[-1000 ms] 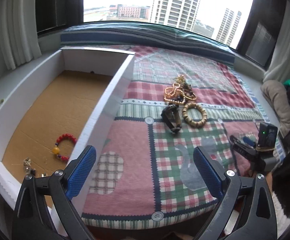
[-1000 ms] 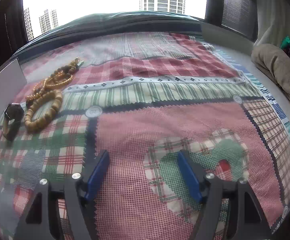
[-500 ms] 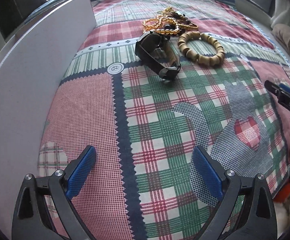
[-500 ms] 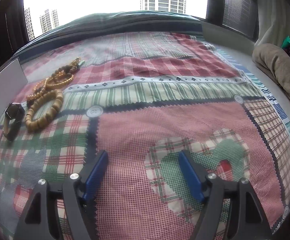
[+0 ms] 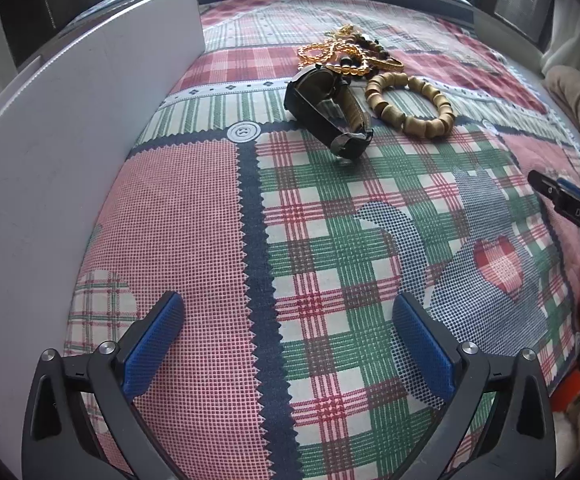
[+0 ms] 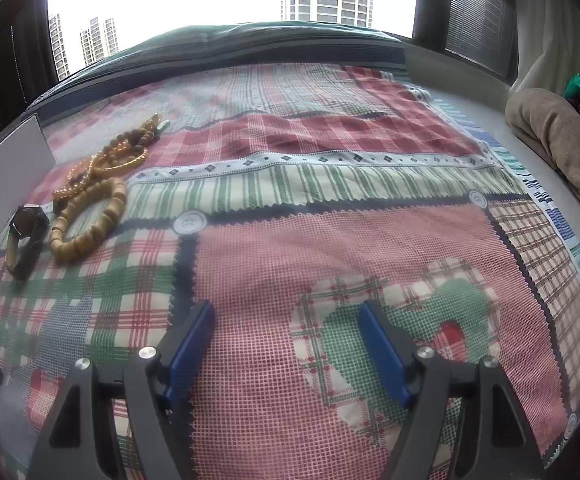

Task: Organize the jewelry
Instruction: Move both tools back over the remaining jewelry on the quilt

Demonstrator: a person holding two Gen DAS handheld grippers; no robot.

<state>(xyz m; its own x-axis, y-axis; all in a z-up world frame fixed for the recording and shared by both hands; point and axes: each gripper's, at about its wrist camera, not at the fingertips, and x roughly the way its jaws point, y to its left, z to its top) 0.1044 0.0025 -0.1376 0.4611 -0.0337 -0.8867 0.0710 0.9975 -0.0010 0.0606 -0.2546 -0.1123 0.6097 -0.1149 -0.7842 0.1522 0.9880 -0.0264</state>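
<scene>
Up close, the left gripper (image 5: pixel 288 340) has its blue fingers (image 5: pixel 152 342) spread wide over the checked patchwork cloth (image 5: pixel 329 248), and nothing is between them. The right gripper (image 6: pixel 288 344) is wide open too, with only cloth under its fingers. The jewelry sits in a small heap on the cloth, ahead of the left gripper and well apart from both. A black wristwatch (image 5: pixel 327 110) lies tipped on its side, so its face is hard to see. Just beside it is a bracelet of chunky wooden beads (image 5: pixel 409 106), and behind that a tangle of amber bead strings (image 5: pixel 341 54); you cannot tell how many strings are in the tangle. A tall white box wall (image 5: pixel 70 152) stands along the cloth on the left and hides what is inside the box. At the right edge of the left view, the tip of the other gripper pokes in, cut off by the frame.
</scene>
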